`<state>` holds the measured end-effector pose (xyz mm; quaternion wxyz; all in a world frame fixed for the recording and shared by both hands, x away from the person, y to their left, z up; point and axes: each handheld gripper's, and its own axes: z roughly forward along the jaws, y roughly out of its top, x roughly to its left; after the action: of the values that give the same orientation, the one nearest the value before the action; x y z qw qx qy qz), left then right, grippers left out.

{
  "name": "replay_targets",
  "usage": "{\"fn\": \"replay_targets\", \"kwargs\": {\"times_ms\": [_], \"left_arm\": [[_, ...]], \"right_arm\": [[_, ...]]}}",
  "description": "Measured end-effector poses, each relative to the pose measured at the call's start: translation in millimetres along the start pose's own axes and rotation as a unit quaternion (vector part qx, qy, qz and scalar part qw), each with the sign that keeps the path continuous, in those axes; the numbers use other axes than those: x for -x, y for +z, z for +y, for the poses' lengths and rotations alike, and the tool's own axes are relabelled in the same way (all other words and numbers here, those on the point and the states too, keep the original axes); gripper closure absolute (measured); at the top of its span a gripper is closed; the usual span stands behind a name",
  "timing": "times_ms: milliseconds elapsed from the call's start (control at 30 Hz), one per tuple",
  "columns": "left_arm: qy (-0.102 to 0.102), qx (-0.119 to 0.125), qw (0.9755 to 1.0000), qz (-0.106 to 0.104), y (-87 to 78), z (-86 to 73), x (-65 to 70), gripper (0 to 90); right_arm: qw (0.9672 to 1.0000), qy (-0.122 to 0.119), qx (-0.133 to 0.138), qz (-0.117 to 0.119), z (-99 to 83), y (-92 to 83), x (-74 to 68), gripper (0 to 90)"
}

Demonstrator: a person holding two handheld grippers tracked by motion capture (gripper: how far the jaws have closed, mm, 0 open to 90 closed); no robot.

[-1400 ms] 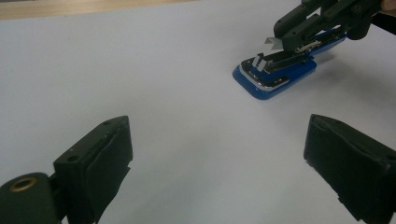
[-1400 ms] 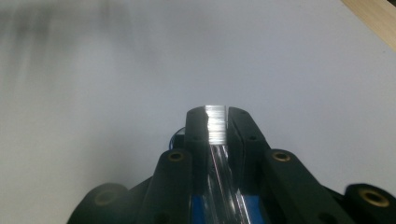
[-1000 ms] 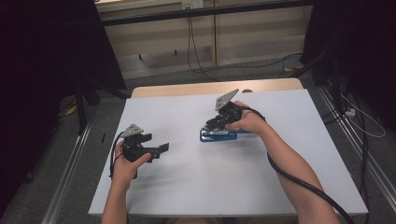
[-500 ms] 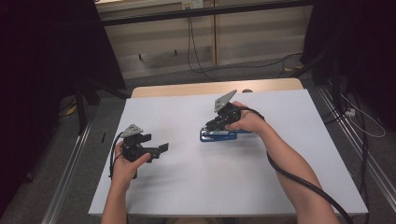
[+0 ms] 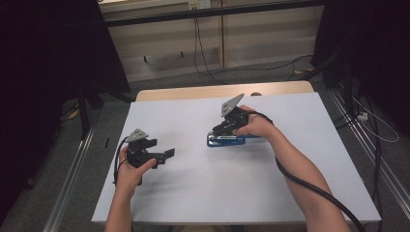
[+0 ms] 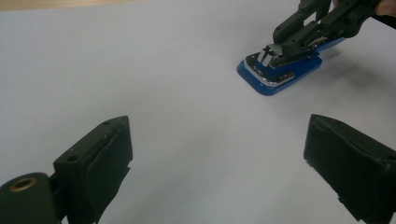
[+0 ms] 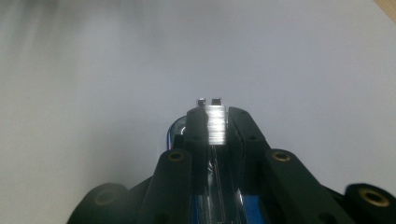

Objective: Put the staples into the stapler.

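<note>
Gripping a strip of staples (image 7: 215, 122) between its nearly closed jaws, the right gripper (image 5: 223, 129) sits low over the blue stapler (image 5: 231, 140), which lies flat on the white table (image 5: 270, 193) directly beneath and just ahead of its jaw tips. In the left gripper view the stapler (image 6: 280, 74) looks opened, its metal channel exposed, with the strip held right above that channel.

The strip is judged light, stiff along its length but brittle: glued staples snap apart if bent or squeezed hard, so a hold on its flat sides, near the back end, seems best. The stapler body is hard plastic and metal, smooth, and likely to slide on the table if pushed sideways.

The left gripper (image 5: 167, 153) hovers well off to the side of the stapler, jaws spread wide with nothing between them.

Against the earlier high views, nothing has shifted: both hands and the stapler keep the same places.
</note>
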<state>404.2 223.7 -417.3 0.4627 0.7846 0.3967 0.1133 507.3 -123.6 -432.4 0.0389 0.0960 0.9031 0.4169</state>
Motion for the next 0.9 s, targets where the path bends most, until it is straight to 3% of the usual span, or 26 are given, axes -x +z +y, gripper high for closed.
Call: {"fn": "replay_targets", "kwargs": {"times_ms": [900], "left_arm": [[0.000, -0.006, 1.0000, 0.004, 1.2, -0.6, -0.1, 8.1]], "right_arm": [[1.0000, -0.006, 0.005, 0.000, -0.8, -5.5, -0.2, 79.3]]}}
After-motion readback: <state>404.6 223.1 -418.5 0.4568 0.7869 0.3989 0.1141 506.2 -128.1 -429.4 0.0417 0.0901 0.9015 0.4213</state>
